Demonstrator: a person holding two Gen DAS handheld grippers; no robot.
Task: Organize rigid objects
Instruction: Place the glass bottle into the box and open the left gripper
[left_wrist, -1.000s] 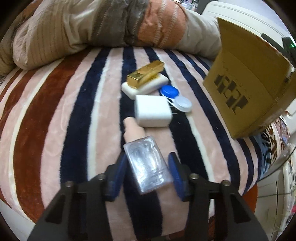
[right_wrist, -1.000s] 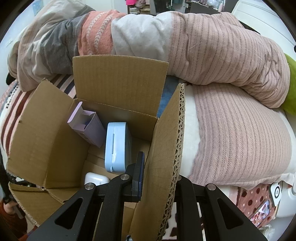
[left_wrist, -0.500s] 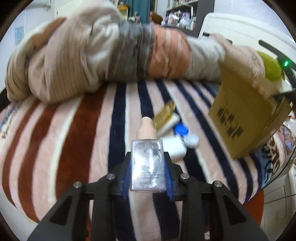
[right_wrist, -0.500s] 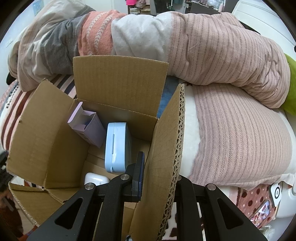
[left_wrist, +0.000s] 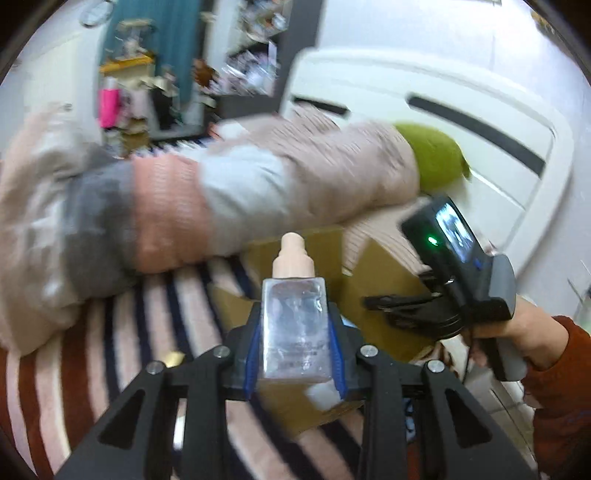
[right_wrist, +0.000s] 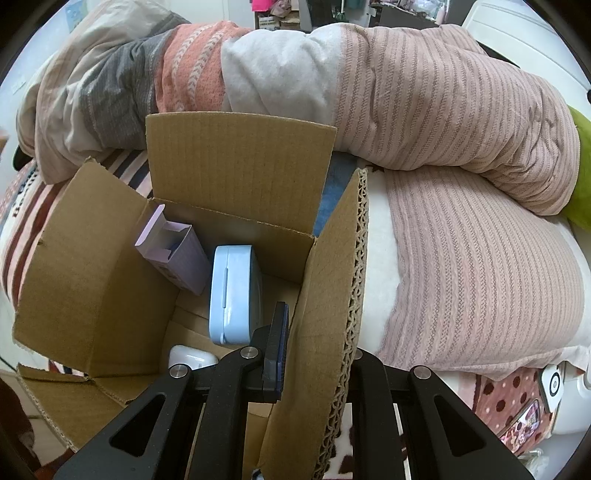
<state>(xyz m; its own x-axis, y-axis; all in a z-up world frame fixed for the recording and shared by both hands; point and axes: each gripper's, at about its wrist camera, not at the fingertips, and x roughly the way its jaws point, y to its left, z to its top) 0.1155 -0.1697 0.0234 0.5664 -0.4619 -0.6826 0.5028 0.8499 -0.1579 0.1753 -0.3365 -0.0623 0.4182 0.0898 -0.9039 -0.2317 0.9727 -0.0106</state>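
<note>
Striped blanket (left_wrist: 118, 354) on a bed is the work surface, a rumpled duvet (right_wrist: 443, 147) heaped along its far side. Nearest: left gripper (left_wrist: 295, 347) clenched on the clear foundation bottle (left_wrist: 294, 328), pump cap pointing away, held above the blanket. Just beyond it, the cardboard box (right_wrist: 92, 280); right gripper (right_wrist: 317, 350) pinches the box's right flap (right_wrist: 325, 314), bracing it open. Inside the box: white earbud case (right_wrist: 192, 358) nearest, pale blue case (right_wrist: 232, 291) on edge, lilac carton (right_wrist: 177, 254) leaning at the far left. Step judged: carrying bottle toward box, mid-transfer (left view blurred). Next: bring bottle over the opening, lower into free floor space near the left wall, then release
</note>
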